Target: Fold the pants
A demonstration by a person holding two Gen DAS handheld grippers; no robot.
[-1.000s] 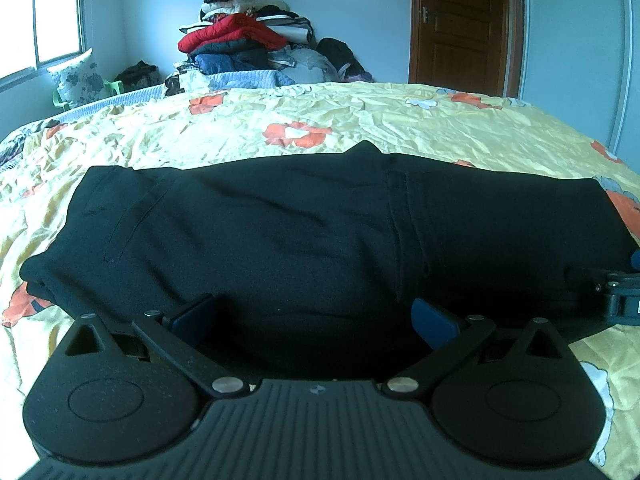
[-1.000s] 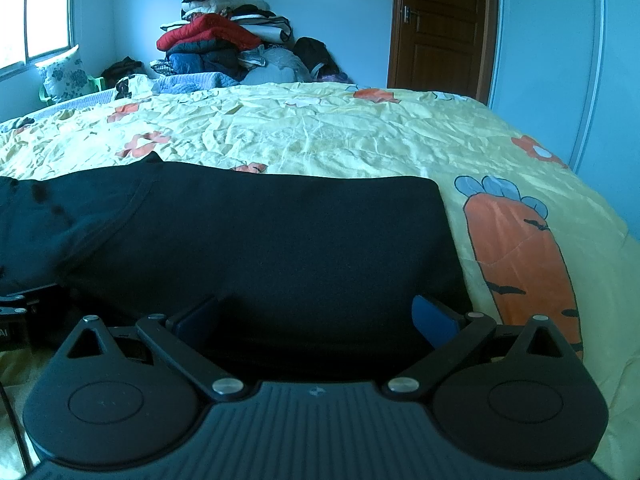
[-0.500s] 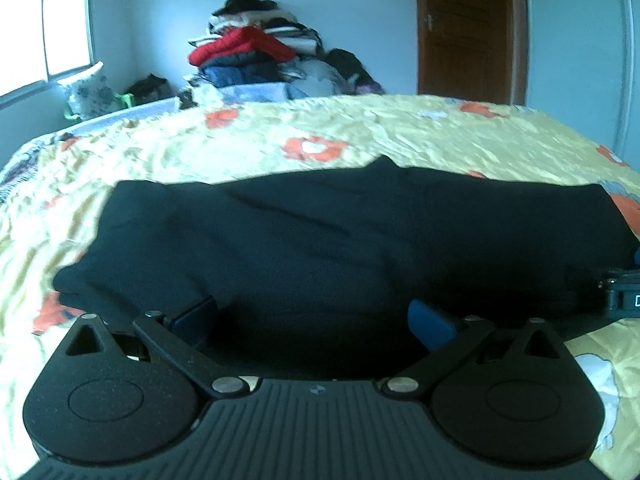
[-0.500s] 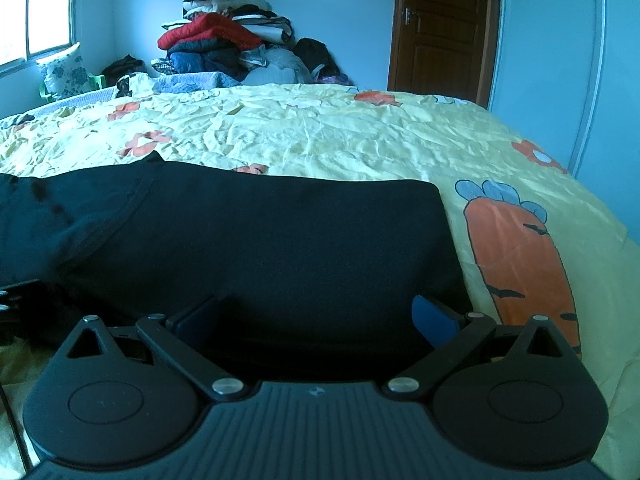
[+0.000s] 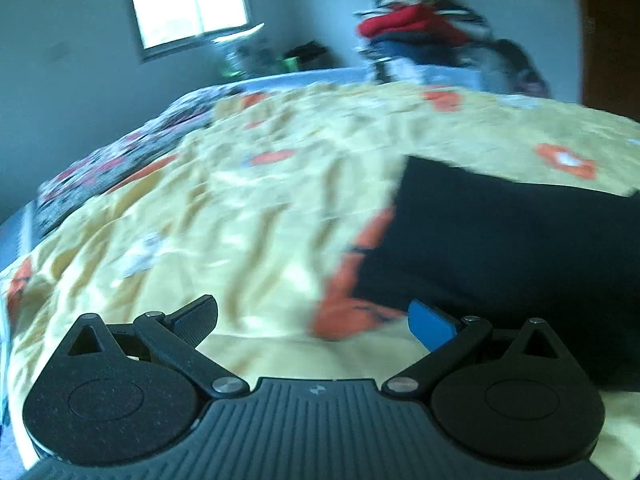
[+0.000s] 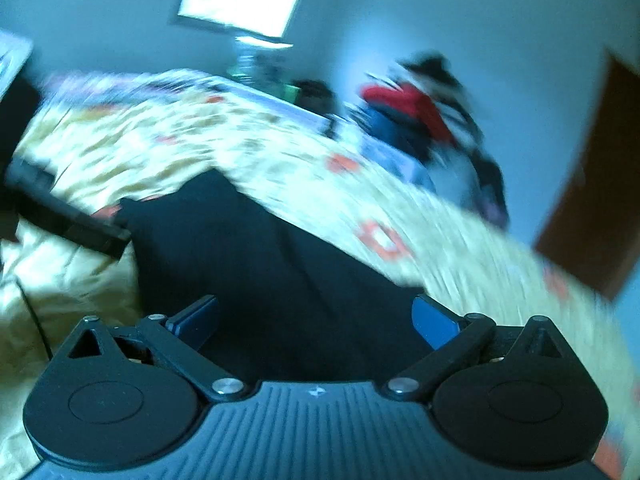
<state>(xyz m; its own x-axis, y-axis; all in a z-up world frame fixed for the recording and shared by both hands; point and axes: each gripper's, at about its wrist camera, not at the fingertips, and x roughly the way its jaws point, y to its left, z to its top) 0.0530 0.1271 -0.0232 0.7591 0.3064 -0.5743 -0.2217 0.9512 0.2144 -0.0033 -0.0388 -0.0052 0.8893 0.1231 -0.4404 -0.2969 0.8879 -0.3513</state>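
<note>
The black pants (image 5: 512, 240) lie folded flat on the yellow patterned bedspread (image 5: 240, 220), filling the right side of the left wrist view. My left gripper (image 5: 314, 320) is open over bare bedspread just left of the pants' end, with nothing between its fingers. In the right wrist view the pants (image 6: 256, 256) stretch away from the camera, and my right gripper (image 6: 316, 318) is open just above them, holding nothing. The left gripper (image 6: 68, 220) shows as a dark bar at the left of that view. Both views are motion-blurred and tilted.
A heap of clothes topped by a red jacket (image 5: 416, 28) stands beyond the bed's far edge. A window (image 5: 188, 0) is on the far wall and a brown door (image 6: 588, 208) on the right. A dark floral cover (image 5: 120, 160) lies at the bed's left.
Both grippers have swung left and tilted. The left one now faces the bedspread beside the pants' left end; the right one now looks along the pants. The pants lie where they were.
</note>
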